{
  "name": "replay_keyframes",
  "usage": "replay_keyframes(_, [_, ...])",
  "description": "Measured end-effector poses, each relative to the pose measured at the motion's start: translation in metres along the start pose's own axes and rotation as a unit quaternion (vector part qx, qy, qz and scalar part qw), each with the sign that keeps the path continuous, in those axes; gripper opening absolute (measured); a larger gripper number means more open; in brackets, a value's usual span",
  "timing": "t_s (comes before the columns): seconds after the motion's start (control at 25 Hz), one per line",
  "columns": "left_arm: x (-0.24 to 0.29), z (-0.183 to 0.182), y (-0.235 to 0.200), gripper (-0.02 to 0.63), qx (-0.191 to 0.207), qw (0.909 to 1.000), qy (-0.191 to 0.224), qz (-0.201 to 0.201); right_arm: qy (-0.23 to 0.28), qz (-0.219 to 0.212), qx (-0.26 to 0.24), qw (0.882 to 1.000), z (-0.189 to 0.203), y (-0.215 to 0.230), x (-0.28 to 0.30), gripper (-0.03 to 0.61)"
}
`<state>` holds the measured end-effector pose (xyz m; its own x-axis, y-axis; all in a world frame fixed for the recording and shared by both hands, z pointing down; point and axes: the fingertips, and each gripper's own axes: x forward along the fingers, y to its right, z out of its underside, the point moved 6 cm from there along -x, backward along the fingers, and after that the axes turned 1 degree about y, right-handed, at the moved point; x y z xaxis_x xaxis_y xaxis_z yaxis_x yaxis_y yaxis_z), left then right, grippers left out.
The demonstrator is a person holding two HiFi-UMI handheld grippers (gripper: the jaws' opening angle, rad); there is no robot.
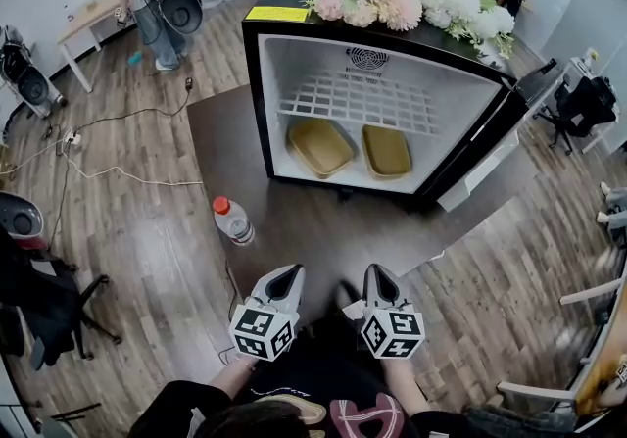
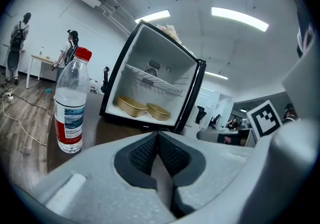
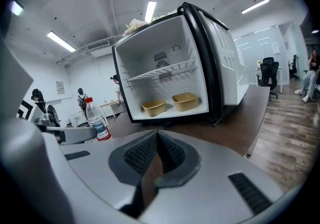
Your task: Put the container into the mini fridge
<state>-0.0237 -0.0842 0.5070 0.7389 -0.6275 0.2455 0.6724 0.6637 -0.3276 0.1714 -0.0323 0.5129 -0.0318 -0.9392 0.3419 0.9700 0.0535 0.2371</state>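
Two tan containers are inside the mini fridge, side by side on its white floor, under the wire shelf. The left container is turned a little, so its long side runs back and to the left. The right container lies straighter, with its long side running from front to back. Neither one touches a gripper. The fridge stands on a dark table with its door swung wide open on the right. Both grippers are down near the person, well apart from the fridge, and the containers lie straight ahead of them, past the bare table. The left gripper is squeezed closed with nothing in it, and its pads press on each other. The right gripper is squeezed closed too, and it is empty as well. The left one lines up more with the left container, and the right one lines up more with the right container and with the open door. A water bottle stands on the table, off to the left of the left gripper. Flowers sit on top of the fridge. It looks like the putting-in part is done, since no container is left outside in any view. If the door is to be closed, the right gripper is the nearer one.
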Motion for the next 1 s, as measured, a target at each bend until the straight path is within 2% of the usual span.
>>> replay_keyframes(0.24, [0.008, 0.005, 0.009, 0.008, 0.012, 0.9998, -0.012, 0.009, 0.020, 0.002, 0.002, 1.000, -0.003, 0.003, -0.007, 0.009])
replay_keyframes(0.52, [0.012, 0.005, 0.013, 0.008, 0.013, 0.9998, -0.009, 0.014, 0.008, 0.004, -0.027, 1.000, 0.001, 0.000, -0.006, 0.008])
replay_keyframes(1.0, [0.017, 0.006, 0.016, 0.008, 0.015, 0.9998, -0.010, 0.009, -0.003, -0.002, -0.037, 0.999, 0.004, 0.003, -0.003, 0.008])
